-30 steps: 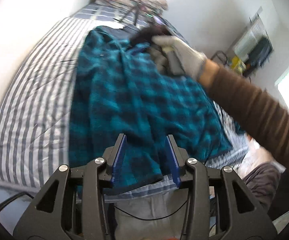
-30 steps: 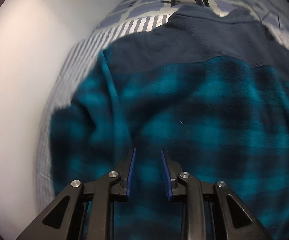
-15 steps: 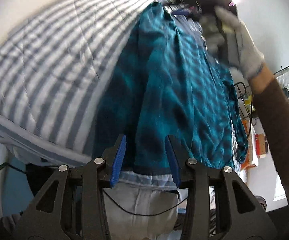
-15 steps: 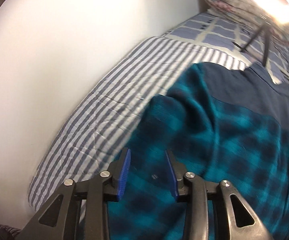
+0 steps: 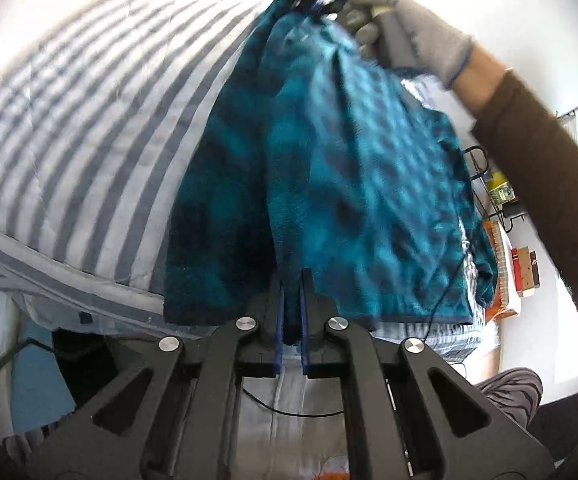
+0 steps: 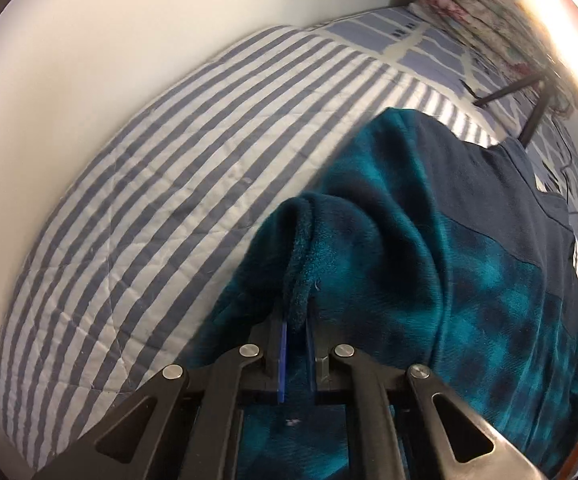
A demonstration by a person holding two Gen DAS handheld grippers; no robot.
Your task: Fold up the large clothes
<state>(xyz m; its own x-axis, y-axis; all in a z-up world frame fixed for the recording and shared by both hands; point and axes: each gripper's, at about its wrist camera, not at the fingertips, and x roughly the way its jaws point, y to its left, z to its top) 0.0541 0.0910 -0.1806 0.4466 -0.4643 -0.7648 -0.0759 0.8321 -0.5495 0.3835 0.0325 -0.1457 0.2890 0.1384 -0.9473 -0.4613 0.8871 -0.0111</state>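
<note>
Both claws clamped on the teal plaid shirt (image 5: 329, 168) on the striped bed (image 5: 69, 128).
Left claw (image 5: 291, 280) grips its bottom hem; right claw (image 6: 295, 316) pinches a raised fold near the dark collar end.

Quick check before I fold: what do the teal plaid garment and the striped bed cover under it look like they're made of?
Teal plaid garment: looks like plush fleece, matte and fuzzy; the edge pinched in the right gripper shows a thick, napped pile. Its dark navy yoke looks smoother.
Striped bed cover: looks like quilted woven cotton or a blend, matte; curved stitch lines and fine creases show.
</note>
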